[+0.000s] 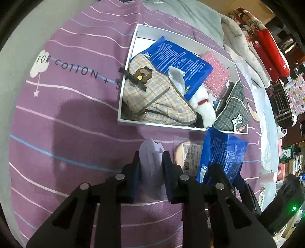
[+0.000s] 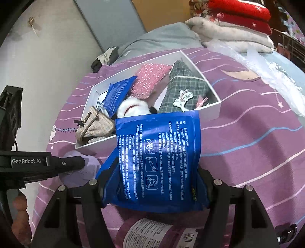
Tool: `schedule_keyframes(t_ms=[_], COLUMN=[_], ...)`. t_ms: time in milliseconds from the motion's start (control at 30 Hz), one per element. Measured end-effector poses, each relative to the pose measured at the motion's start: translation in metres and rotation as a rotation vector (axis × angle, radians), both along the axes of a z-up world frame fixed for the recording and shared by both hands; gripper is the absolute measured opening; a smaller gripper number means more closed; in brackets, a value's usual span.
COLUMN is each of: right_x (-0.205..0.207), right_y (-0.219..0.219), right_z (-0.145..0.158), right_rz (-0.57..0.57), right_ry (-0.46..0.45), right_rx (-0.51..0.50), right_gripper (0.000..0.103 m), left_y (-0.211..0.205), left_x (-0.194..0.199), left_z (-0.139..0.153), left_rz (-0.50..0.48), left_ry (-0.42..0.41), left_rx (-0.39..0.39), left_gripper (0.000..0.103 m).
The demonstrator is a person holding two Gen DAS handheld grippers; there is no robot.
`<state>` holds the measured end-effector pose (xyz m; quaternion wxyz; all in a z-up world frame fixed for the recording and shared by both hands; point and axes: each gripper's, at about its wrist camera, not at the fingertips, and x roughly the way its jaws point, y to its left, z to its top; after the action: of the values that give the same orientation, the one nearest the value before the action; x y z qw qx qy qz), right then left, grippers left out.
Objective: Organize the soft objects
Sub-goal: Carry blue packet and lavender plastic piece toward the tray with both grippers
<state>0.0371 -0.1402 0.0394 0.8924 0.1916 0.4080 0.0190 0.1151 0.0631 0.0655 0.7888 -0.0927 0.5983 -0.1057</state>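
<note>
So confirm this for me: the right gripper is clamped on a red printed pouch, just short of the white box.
Wrong on colour only. The right wrist view shows the right gripper clamped on a blue printed pouch, just short of the white box.

A purple bedspread (image 1: 76,118) with pale wavy stripes and the printed words "FOR COTTON" served as the landmark. Beyond its far edge lay a grey pillow (image 2: 164,38), with a dark-and-white bundle of cloth (image 2: 103,58) just beside it at the bedspread's corner. At the bedspread's far right side, pale quilted bedding (image 1: 246,55) was stacked under red cushions (image 2: 240,13). Crinkled clear plastic (image 2: 266,64) sprawled over the bedspread's right edge. Past the bedspread's left side stood a white wall (image 2: 53,57); behind the pillow rose a grey panel (image 2: 112,21).
</note>
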Motion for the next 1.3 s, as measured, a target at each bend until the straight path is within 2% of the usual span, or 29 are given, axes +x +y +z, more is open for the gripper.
schedule_keyframes(t_ms=[200, 300, 367, 533, 767, 833, 900, 1000, 1133, 1300], right_x=[-0.001, 0.001, 0.001, 0.009, 0.028, 0.034, 0.040, 0.053, 0.074, 0.105], right_y=[0.000, -0.001, -0.001, -0.001, -0.020, -0.026, -0.028, -0.031, -0.040, -0.043], right_z=[0.008, 0.013, 0.016, 0.025, 0.052, 0.057, 0.059, 0.058, 0.060, 0.067], right_rz=[0.021, 0.047, 0.056, 0.096, 0.192, 0.201, 0.205, 0.217, 0.235, 0.229], right_ry=[-0.013, -0.010, -0.006, 0.049, 0.078, 0.072, 0.065, 0.071, 0.072, 0.052], right_rx=[0.035, 0.061, 0.064, 0.033, 0.053, 0.035, -0.025, -0.089, -0.004, 0.094], right_gripper=[0.069, 0.069, 0.069, 0.069, 0.069, 0.069, 0.070, 0.070, 0.070, 0.072], left_y=[-0.001, -0.002, -0.003, 0.001, 0.012, 0.007, -0.001, -0.006, -0.005, -0.005], left_x=[-0.003, -0.004, -0.005, -0.002, 0.005, 0.007, 0.011, 0.017, 0.028, 0.050], left_z=[0.009, 0.015, 0.020, 0.024, 0.021, 0.021, 0.022, 0.024, 0.031, 0.049], left_rz=[-0.001, -0.008, -0.024, -0.010, 0.037, 0.036, 0.030, 0.029, 0.015, 0.014], left_ry=[-0.054, -0.072, -0.117, -0.157, -0.135, -0.121, -0.131, -0.154, -0.190, -0.246], left_rx=[0.018, -0.024, -0.043, -0.053, -0.184, -0.151, -0.080, -0.065, -0.126, -0.124], left_gripper=[0.022, 0.022, 0.022, 0.022, 0.022, 0.022, 0.022, 0.022, 0.022, 0.022])
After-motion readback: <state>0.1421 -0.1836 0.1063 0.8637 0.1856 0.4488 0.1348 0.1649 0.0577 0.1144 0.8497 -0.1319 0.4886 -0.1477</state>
